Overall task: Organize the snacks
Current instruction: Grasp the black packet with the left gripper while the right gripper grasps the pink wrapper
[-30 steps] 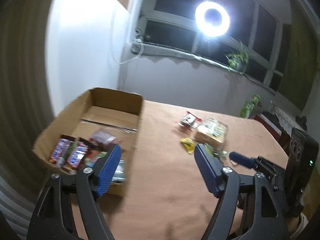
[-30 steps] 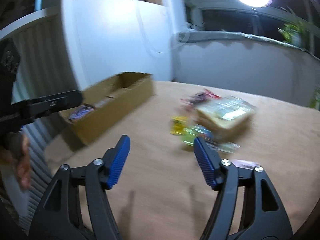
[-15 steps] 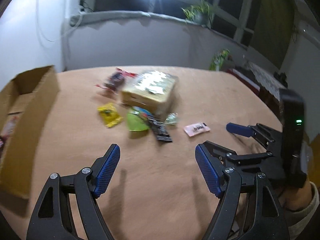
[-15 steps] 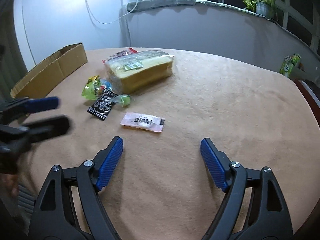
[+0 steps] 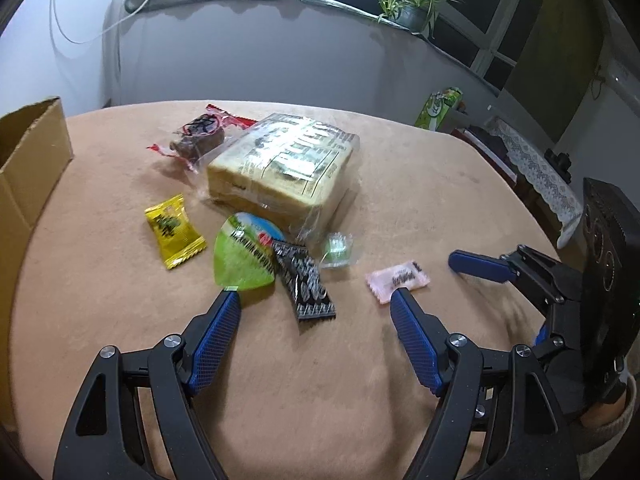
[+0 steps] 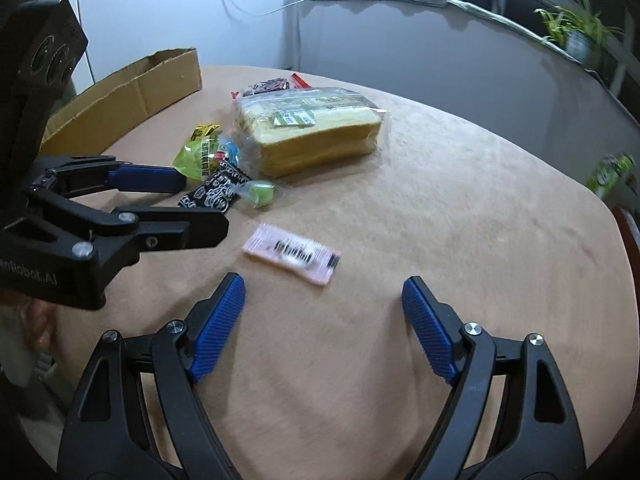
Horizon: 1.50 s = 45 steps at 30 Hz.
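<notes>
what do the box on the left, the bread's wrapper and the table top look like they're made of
Brown open box: matte cardboard by the look, with folded flaps and creases. Wrapper on the sliced bread loaf: thin clear plastic film, glossy, with glare and crinkles. Tan table top: seems covered in soft matte cloth or felt with a faint nap; what lies beneath is hidden.

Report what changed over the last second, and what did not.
Both grippers swung away from the cardboard box toward the loose snacks. The left gripper now frames the black packet; the right gripper, its jaws having just opened wider, faces the pink packet. Neither holds anything. The snacks stayed put.
</notes>
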{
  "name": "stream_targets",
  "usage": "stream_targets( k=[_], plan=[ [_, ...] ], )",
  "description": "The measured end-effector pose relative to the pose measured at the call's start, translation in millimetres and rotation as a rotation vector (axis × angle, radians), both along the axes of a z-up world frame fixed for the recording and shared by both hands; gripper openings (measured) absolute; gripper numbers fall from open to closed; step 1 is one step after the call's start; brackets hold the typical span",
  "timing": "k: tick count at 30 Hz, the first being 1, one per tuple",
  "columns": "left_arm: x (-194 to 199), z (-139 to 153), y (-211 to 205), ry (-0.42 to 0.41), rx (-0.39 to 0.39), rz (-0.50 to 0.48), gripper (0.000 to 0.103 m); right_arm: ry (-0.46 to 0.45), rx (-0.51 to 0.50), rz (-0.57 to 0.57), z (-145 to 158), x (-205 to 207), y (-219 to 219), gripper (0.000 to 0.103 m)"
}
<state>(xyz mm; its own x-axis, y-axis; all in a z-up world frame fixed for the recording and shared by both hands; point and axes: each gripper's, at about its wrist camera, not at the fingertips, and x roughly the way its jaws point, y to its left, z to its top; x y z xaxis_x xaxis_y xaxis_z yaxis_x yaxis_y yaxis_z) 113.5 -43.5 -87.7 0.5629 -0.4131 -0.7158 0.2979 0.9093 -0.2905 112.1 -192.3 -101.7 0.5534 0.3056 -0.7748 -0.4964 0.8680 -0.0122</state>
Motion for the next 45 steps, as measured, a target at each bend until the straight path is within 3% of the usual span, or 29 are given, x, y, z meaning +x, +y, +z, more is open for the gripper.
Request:
stream_targets(
  k=[3,5,9,11,14,16,17,18,28,29,33,35,42,43,44,45],
  plan=[
    [3.5,0.2,-2.0,0.001,-0.005,-0.011,0.077,0.020,0.001,0.052,0.4,10.9,3.0,0.084],
    [3.9,-0.1,-2.9,0.003,-0.001,-0.015,0.058,0.036,0.015,0.092,-1.1,18.2,6.1,0.083],
    [3.4,-1.4,-3.1,-0.005,0.017,-0.008,0.046,0.034,0.027,0.132,1.2,17.8,10.5,0.061],
    [4.2,-1.2,-1.9,-0.004,0.023,-0.004,0.031,0.023,0.022,0.140,2.1,11.4,13.7,0.054],
    [5.2,-1.9,0.5,-0.005,0.029,-0.002,0.018,0.011,0.026,0.125,2.9,4.3,12.4,0.044],
    [5.2,-2.4,1.4,-0.005,0.022,-0.002,0.018,0.003,0.034,0.112,3.3,0.9,10.4,0.037],
    [4.8,-2.8,2.1,-0.006,0.020,-0.002,0.017,-0.001,0.037,0.104,3.5,-1.2,9.5,0.018],
    [4.1,-2.8,1.5,-0.007,0.021,-0.004,0.017,-0.002,0.047,0.099,4.0,-3.3,8.3,0.009],
    [-17.4,0.7,7.6,-0.029,-0.001,-0.008,0.014,-0.012,0.079,0.055,6.8,-18.0,-1.3,0.008],
    [-20.3,2.0,10.6,-0.033,-0.006,-0.001,0.014,-0.003,0.091,0.051,8.5,-16.1,-1.5,0.012],
    [-33.4,11.7,21.8,-0.070,-0.005,0.025,0.014,0.031,0.119,0.040,8.2,-10.5,11.3,0.051],
    [-38.9,15.0,26.5,-0.087,0.002,0.036,0.015,0.040,0.115,0.049,6.6,-8.6,24.2,0.055],
    [-54.7,27.2,43.5,-0.140,0.012,0.085,0.015,0.063,0.103,-0.007,3.0,13.5,48.0,0.054],
    [-55.8,28.2,45.3,-0.145,0.015,0.089,0.015,0.055,0.084,-0.010,2.6,14.1,51.0,0.049],
    [-57.5,29.2,46.9,-0.151,0.016,0.092,0.015,0.031,0.035,-0.017,2.5,12.9,55.2,0.036],
    [-59.6,29.7,48.9,-0.157,0.017,0.095,0.015,0.022,0.021,-0.021,2.8,11.5,55.9,0.030]
  ],
)
